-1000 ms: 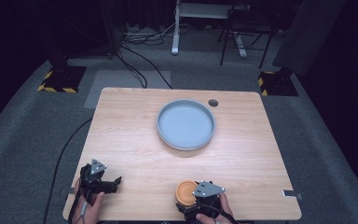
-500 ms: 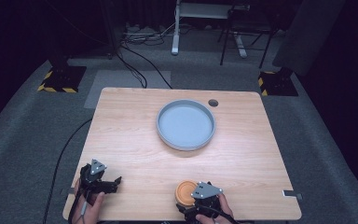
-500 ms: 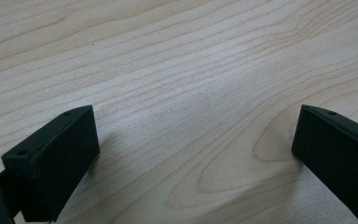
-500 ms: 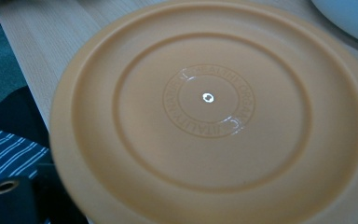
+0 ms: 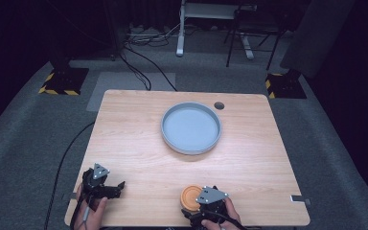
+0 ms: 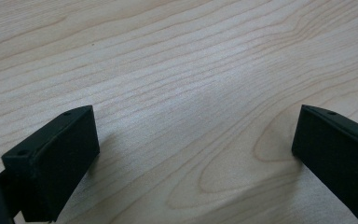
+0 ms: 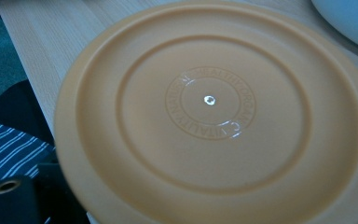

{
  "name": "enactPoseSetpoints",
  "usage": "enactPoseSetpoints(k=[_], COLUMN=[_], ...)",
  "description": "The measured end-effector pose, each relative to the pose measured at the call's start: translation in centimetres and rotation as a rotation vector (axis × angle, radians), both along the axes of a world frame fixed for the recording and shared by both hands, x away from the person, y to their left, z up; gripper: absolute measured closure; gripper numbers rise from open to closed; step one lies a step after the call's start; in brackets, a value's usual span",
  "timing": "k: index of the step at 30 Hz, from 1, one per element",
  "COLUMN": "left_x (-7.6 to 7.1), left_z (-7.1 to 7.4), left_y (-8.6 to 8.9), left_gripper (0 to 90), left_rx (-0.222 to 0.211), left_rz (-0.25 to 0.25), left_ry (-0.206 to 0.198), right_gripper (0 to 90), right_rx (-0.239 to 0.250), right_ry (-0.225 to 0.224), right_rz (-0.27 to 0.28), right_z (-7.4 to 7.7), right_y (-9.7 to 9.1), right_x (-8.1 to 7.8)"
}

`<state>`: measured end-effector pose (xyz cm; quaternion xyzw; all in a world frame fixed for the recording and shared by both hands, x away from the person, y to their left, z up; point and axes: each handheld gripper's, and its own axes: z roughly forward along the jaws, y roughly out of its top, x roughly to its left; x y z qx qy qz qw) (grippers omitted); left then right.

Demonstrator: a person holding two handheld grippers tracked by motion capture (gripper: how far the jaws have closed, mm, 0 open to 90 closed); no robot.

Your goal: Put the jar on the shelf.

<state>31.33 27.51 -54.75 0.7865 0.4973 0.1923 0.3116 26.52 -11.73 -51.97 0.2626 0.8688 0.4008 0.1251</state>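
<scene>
An orange plate [image 5: 190, 196] lies at the table's front edge, right of centre. My right gripper [image 5: 210, 207] is against its right side, held in a hand. In the right gripper view the orange plate [image 7: 214, 116] sits very close, its ringed face with embossed lettering turned to the camera. It covers the jaws apart from a black piece at the lower left, so their state is hidden. My left gripper [image 5: 106, 188] rests at the front left corner. Its jaws stand wide open over bare wood [image 6: 191, 140] with nothing between them. A grey-blue bowl [image 5: 191, 128] stands behind the table's centre.
The wooden table [image 5: 134, 143] has a round cable hole [image 5: 219, 105] at the back, right of the bowl. A small metal tab [image 5: 300, 198] sits at the front right edge. Striped cloth [image 7: 9, 144] shows beyond the table edge in the right gripper view.
</scene>
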Motion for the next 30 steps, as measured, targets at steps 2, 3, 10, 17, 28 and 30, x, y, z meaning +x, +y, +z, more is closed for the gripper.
enactPoseSetpoints(k=[2,3,10,17,28,30], left_x=[0.0,0.0,0.0,0.0,0.0,0.0], left_z=[0.0,0.0,0.0,0.0,0.0,0.0], left_y=[0.0,0.0,0.0,0.0,0.0,0.0], left_gripper=[0.5,0.5,0.5,0.4,0.5,0.5], left_rx=[0.0,0.0,0.0,0.0,0.0,0.0], left_rz=[0.0,0.0,0.0,0.0,0.0,0.0], left_ry=[0.0,0.0,0.0,0.0,0.0,0.0], right_gripper=[10.0,10.0,10.0,10.0,10.0,10.0], right_rx=[0.004,0.005,0.012,0.014,0.02,0.021], right_ry=[-0.002,-0.003,-0.018,-0.022,-0.024,-0.026], right_rz=[0.0,0.001,0.007,0.011,0.016,0.015], right_z=[0.3,0.5,1.8,2.8,4.1,4.4], right_y=[-0.1,-0.1,-0.3,-0.4,-0.7,-0.7], right_x=[0.0,0.1,0.3,0.5,0.8,0.9])
